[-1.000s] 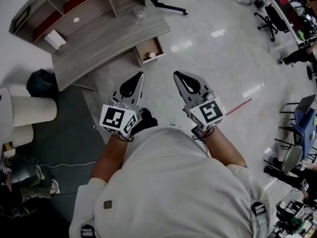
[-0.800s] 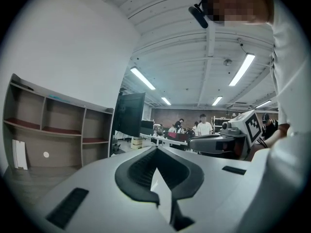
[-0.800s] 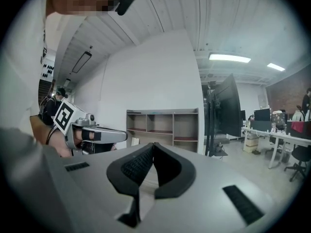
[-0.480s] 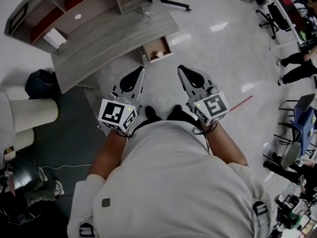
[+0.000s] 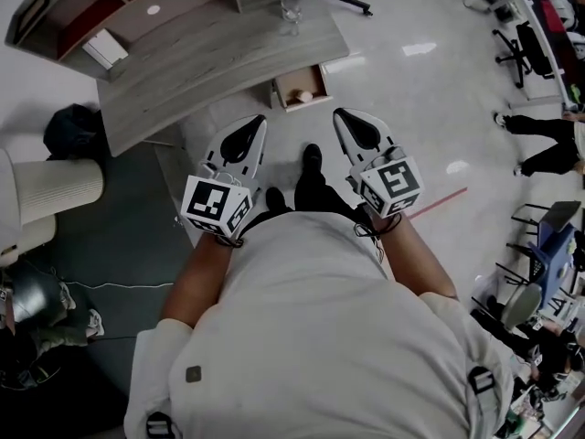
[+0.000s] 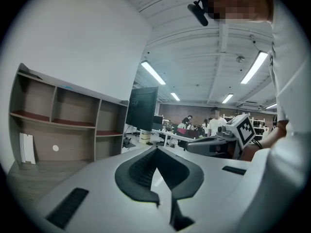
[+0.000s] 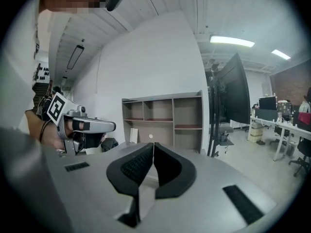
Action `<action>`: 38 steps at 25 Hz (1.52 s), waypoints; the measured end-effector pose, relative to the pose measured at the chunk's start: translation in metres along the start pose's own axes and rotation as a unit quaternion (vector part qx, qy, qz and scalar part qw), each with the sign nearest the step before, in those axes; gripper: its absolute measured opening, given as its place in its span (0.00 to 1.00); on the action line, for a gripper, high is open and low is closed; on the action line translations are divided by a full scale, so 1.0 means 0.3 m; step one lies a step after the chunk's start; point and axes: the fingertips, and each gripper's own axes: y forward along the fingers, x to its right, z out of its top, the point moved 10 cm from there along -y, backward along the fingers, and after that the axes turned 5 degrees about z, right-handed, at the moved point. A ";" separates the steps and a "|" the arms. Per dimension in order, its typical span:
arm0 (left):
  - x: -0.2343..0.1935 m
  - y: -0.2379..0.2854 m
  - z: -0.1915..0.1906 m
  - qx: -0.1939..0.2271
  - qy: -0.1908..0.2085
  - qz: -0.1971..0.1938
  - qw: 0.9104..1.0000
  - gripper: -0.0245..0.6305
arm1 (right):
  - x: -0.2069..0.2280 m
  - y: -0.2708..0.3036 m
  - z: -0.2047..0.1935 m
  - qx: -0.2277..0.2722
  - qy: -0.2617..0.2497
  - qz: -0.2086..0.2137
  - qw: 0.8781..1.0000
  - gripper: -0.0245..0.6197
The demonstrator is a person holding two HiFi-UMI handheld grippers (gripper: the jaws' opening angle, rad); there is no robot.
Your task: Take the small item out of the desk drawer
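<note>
reaching into the open drawer (image 5: 279, 92) with the fingers of the left gripper (image 5: 259, 122) and right gripper (image 5: 339, 115) pressed together (both empty) could just shove the small item (image 5: 304, 96) away.

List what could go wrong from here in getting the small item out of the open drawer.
1. The left gripper and right gripper both have their fingers together; one must open before reaching the small item in the drawer.
2. A glass stands on the desk beyond the drawer; a high reach might knock it.
</note>
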 end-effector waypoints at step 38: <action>-0.290 0.536 -0.486 -0.151 -0.092 0.113 0.978 0.06 | 0.571 0.697 -0.686 -0.294 0.105 0.108 0.944 0.38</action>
